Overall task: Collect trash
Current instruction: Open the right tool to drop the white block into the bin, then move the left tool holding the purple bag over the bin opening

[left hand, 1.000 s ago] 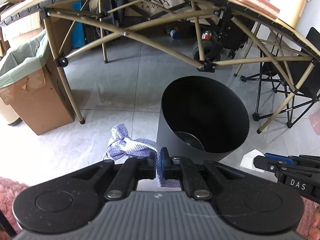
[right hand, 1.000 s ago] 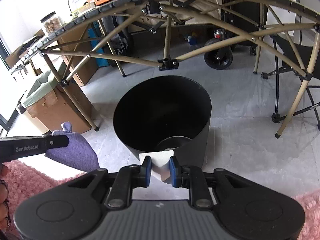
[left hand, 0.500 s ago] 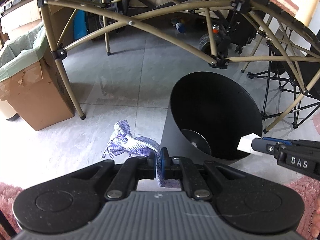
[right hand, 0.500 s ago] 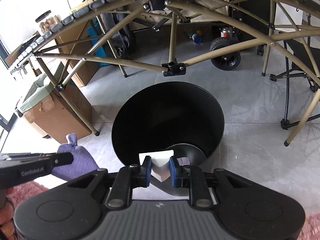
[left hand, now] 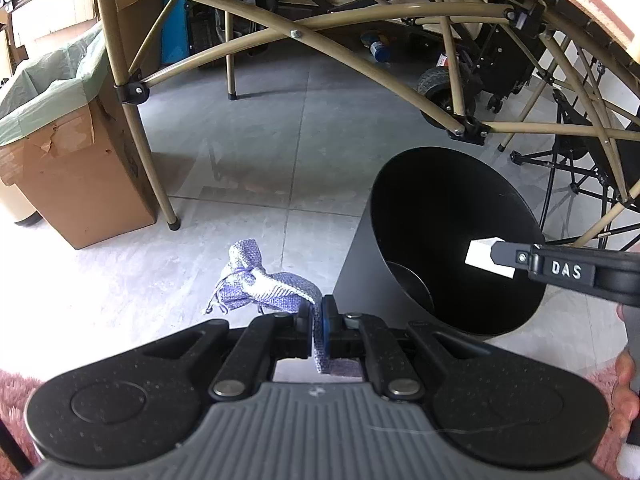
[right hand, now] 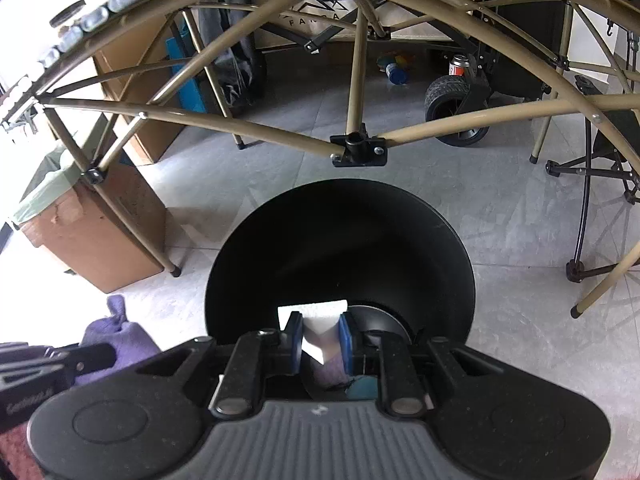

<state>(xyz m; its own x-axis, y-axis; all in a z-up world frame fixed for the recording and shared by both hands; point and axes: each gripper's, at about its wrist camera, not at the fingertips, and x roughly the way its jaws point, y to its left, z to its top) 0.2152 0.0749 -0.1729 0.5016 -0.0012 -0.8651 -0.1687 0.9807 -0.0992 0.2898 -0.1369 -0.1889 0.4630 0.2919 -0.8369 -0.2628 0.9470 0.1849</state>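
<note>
Right hand-held gripper [right hand: 320, 338] w/ paper [right hand: 316, 320] moved over bin rim [right hand: 340, 248].

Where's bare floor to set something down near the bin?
Bare grey tile lies between the cardboard box and the black bin, running back under the table frame. Right of the bin is tighter: folding chair legs and frame feet crowd it. Behind, a wheeled cart blocks.

We see a lined cardboard box [left hand: 60, 148] at nine o'clock, tan folding table frame [left hand: 320, 52] overhead, black wheel [right hand: 456, 108] at one o'clock, grey tiled floor [left hand: 248, 152]
</note>
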